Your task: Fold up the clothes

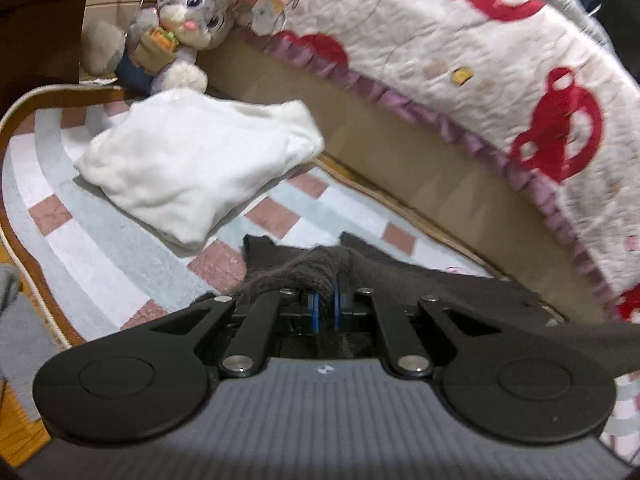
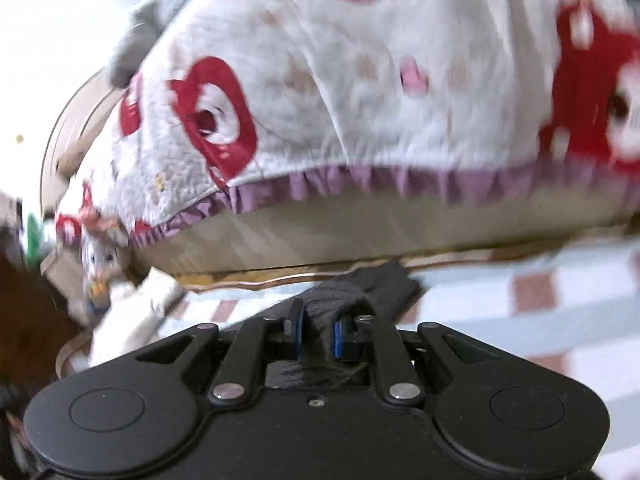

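Dark grey knit, thick and a little fuzzy, is pinched in both tools: the left tool [image 1: 325, 304] has its blue pads nearly together on a bunched ridge of the dark garment [image 1: 400, 280], and the right tool [image 2: 319, 336] grips another bunched fold of the same cloth [image 2: 372, 284] between pads that stand slightly apart around it. Neither has anything else in hold.

As to progress, one piece looks finished: a white garment [image 1: 200, 168] lies folded into a plump rectangle on the checked rug [image 1: 100, 248], just in front of a plush rabbit [image 1: 180, 28] and beside the bed base [image 1: 360, 128] under its red-and-white quilt [image 1: 480, 60]. The dark garment is the one in hand, and it is far from done (I judge it only just picked up at two points, with no fold yet made).

It lies low on the rug near the bed, partly hidden beneath the tools, so its full outline and what kind of clothing it is cannot be made out. The right view is blurred.
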`<state>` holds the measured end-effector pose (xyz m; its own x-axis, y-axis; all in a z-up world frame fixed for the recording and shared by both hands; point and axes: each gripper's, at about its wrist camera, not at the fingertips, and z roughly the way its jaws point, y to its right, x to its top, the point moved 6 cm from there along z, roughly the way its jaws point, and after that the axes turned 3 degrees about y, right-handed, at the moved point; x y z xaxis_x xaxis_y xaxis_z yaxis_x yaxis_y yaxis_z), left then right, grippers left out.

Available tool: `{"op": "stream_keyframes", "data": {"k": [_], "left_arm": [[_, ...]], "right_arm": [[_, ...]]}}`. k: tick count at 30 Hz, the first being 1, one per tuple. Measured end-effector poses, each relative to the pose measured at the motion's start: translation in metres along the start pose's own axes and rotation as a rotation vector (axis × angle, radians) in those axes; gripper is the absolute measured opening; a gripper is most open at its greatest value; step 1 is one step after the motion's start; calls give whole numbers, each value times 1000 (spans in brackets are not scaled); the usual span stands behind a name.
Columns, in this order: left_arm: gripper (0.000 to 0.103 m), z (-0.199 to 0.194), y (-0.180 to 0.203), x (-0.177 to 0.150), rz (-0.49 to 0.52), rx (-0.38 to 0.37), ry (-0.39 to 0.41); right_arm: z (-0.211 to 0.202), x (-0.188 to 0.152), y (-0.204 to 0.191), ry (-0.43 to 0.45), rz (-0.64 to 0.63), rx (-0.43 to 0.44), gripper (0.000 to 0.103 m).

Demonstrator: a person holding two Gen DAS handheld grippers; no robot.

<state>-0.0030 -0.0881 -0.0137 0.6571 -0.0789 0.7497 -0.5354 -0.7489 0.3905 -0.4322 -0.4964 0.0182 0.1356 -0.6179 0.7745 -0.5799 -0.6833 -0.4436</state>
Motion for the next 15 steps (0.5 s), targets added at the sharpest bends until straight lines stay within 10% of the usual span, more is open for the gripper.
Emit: {"op": "stream_keyframes", "data": {"k": [4,11,15], "left_arm": [[5,-37,-6,-19,-49,-41,-45],[5,-10,1,-81,35,35,-213],[6,-2,13,-72,60,17,-197]], "right_arm": [[-50,-27,16,-101,-50,-22,16],[-8,-184,63,-465,-48,-225,21],[10,-201,48,-550,-166,-336,40]]}}
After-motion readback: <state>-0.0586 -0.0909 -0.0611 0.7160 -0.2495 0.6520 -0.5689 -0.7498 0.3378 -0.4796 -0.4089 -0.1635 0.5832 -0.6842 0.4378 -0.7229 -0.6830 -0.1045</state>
